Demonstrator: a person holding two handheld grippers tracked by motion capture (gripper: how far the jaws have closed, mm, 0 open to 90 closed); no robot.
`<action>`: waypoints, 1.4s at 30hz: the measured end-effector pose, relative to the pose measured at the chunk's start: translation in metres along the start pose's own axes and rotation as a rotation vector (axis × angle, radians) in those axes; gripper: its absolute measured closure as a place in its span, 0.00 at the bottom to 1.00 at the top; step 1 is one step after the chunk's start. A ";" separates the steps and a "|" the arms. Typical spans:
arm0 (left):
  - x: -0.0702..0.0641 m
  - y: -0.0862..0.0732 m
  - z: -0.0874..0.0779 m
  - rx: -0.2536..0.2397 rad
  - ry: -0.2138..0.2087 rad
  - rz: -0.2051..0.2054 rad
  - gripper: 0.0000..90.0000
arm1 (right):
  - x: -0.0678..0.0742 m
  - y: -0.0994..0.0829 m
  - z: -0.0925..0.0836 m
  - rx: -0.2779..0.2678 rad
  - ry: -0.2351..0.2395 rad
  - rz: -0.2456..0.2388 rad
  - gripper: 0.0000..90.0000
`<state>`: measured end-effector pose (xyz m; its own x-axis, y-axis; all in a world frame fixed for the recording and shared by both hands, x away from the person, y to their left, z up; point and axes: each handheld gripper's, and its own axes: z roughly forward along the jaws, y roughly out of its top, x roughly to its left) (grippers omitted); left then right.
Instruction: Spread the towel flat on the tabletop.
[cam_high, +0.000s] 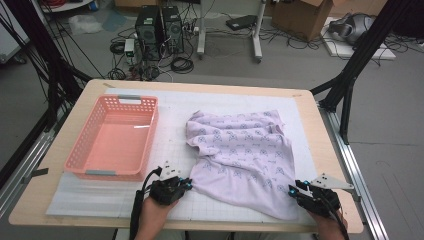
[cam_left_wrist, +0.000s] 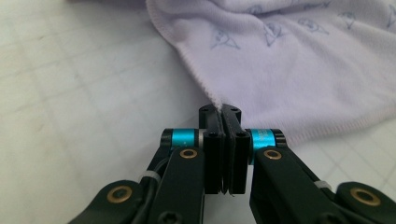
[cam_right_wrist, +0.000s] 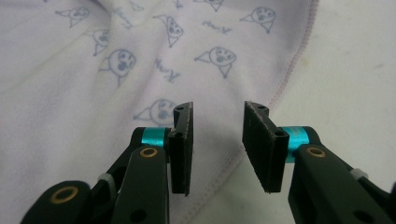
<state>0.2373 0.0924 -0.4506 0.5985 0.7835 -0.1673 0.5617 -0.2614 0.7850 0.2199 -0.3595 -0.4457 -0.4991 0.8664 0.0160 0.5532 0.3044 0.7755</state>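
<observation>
A pale lilac towel (cam_high: 240, 155) printed with small blue figures lies rumpled on the white gridded mat. At its near left corner my left gripper (cam_high: 187, 184) is low on the mat. In the left gripper view the jaws of that gripper (cam_left_wrist: 223, 112) are pressed together on the hem of the towel (cam_left_wrist: 289, 60). My right gripper (cam_high: 292, 190) sits at the towel's near right corner. Its jaws (cam_right_wrist: 217, 116) stand apart above the towel (cam_right_wrist: 93, 93), with the stitched hem running beneath the gap and the pads off the cloth.
An empty pink plastic basket (cam_high: 112, 173) stands on the left part of the mat. The wooden table (cam_high: 320, 135) ends close behind both hands. Black frame struts rise at both sides, and computers and cables lie on the floor beyond.
</observation>
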 end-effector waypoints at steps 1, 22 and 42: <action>0.000 -0.005 -0.007 -0.012 0.000 -0.010 0.98 | 0.000 -0.001 0.000 -0.006 0.006 0.002 0.70; 0.009 -0.030 -0.044 -0.146 -0.071 -0.058 0.56 | 0.023 0.002 -0.004 0.098 0.014 -0.074 0.99; 0.003 -0.024 -0.029 -0.045 0.052 -0.027 0.98 | 0.013 -0.007 -0.006 0.044 0.006 0.028 0.68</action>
<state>0.2086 0.1171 -0.4529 0.5525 0.8182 -0.1589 0.5502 -0.2148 0.8069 0.2048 -0.3526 -0.4473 -0.4871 0.8723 0.0416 0.5960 0.2972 0.7460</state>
